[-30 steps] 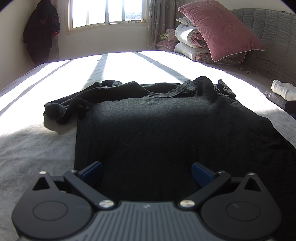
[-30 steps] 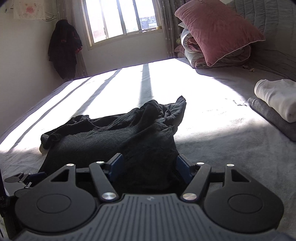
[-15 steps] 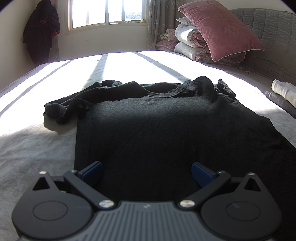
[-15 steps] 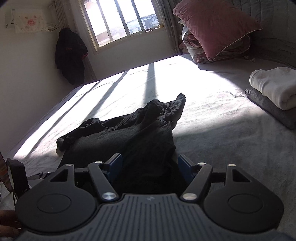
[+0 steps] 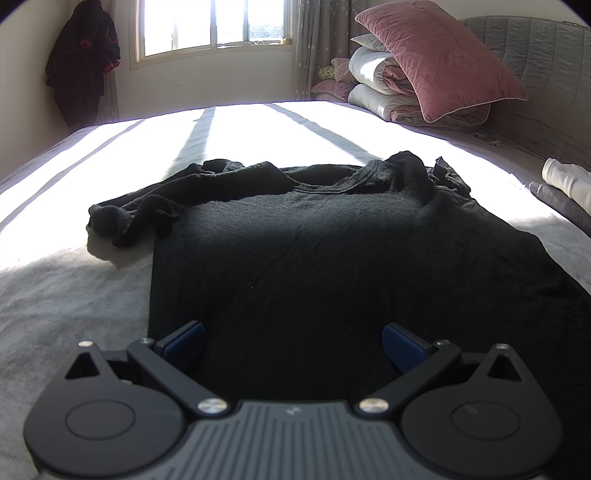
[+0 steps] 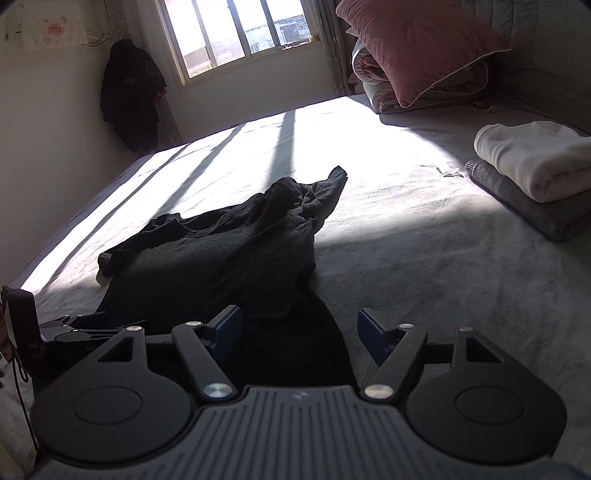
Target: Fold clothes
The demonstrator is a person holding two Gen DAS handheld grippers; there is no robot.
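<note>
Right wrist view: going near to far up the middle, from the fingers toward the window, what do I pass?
Right gripper with fingers apart, black shirt, its bunched sleeve, sunlit bedsheet, window.

The bed (image 5: 74, 288) is covered in a pale grey sheet, with bright bars of sunlight across its far half. Beyond its far edge is a window (image 5: 210, 29), curtains (image 5: 308, 48) hanging at the window's right side. A dark coat (image 5: 83, 62) hangs in the corner left of the window, and a paper poster (image 6: 50, 31) is fixed to the wall left of the coat. At the bed's right end a pink pillow (image 5: 439, 59) leans on rolled quilts (image 5: 376, 81), against a grey quilted headboard (image 5: 535, 66). Near the bed's right edge a folded white garment (image 6: 535, 158) lies on a folded grey one (image 6: 524, 203).
</note>
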